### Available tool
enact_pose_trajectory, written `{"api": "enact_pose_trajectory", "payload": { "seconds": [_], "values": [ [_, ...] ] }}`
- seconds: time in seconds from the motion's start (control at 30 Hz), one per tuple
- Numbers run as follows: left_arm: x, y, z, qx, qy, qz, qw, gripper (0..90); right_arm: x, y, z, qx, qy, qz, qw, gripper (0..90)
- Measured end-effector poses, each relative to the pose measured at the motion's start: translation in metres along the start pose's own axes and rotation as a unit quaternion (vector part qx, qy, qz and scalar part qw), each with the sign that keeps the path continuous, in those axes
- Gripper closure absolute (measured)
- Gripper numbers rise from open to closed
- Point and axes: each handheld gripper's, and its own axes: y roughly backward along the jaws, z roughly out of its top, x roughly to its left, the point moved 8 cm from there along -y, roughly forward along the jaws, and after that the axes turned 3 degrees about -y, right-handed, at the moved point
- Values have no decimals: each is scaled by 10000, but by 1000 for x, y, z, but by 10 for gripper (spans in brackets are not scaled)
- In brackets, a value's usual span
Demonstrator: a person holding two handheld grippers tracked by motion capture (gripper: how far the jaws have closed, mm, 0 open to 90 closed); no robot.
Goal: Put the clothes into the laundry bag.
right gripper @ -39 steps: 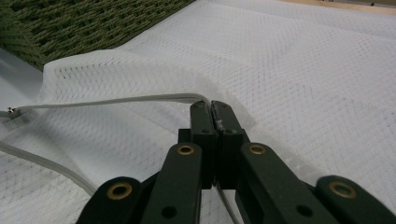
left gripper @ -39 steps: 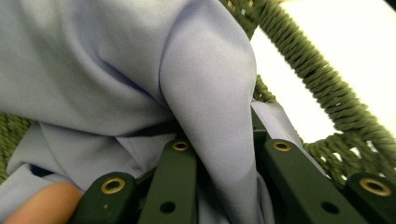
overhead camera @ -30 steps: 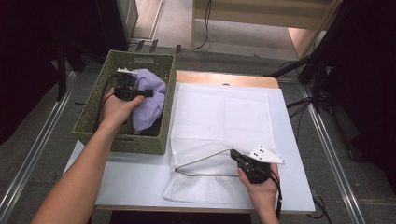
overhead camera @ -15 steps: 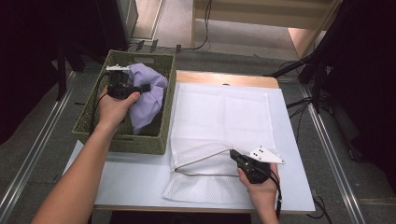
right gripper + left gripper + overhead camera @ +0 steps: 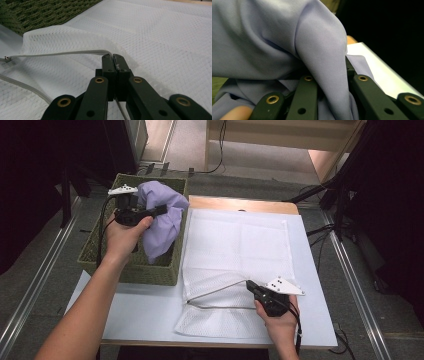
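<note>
A lilac cloth (image 5: 161,220) hangs bunched above the green woven basket (image 5: 127,270) at the table's left. My left gripper (image 5: 159,210) is shut on the cloth and holds it up over the basket; in the left gripper view the lilac cloth (image 5: 287,42) drapes over the jaws and hides their tips. A white mesh laundry bag (image 5: 240,245) lies flat on the table. My right gripper (image 5: 248,284) is shut on the upper edge of the bag's opening and lifts it a little. In the right gripper view the closed fingertips (image 5: 113,60) pinch the mesh bag (image 5: 155,37) beside its zipper band.
The basket (image 5: 37,12) stands at the left edge of the white table (image 5: 130,312), close beside the bag. A wooden strip (image 5: 240,204) runs along the table's far edge. Dark stands and cables surround the table on the floor.
My left gripper has risen with the lilac cloth, pulling it up out of the basket. The right gripper has stayed in place on the bag's edge.
</note>
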Motion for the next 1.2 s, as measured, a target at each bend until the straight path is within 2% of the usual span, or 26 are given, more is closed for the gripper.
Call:
{"api": "enact_pose_trajectory", "payload": {
  "seconds": [0.2,0.37,0.47,0.63,0.77,0.87,1.07,1.2],
  "values": [
    [-37,2,3,-55,-168,-387,9991,811,0,0,0,10,-7,-1,10000,898],
    [-66,2,2,-109,-295,-656,9974,811,0,0,0,-4,14,6,10000,898],
    [-82,2,-2,-128,-269,-803,9963,811,0,1,0,4,-9,11,10000,898],
    [-105,2,-15,-211,-364,-1036,9937,810,0,1,0,1,-11,25,10000,899],
    [-118,1,-27,-162,-349,-1180,9923,809,0,1,0,8,-21,29,10000,899],
    [-127,0,-39,-32,-375,-1242,9915,808,0,0,0,5,-18,27,10000,899],
    [-138,3,-55,37,-425,-1309,9905,805,0,1,0,-14,-32,18,10000,898],
    [-150,6,-66,58,-489,-1461,9880,803,-1,0,0,-20,-47,7,10000,897]
  ]
}}
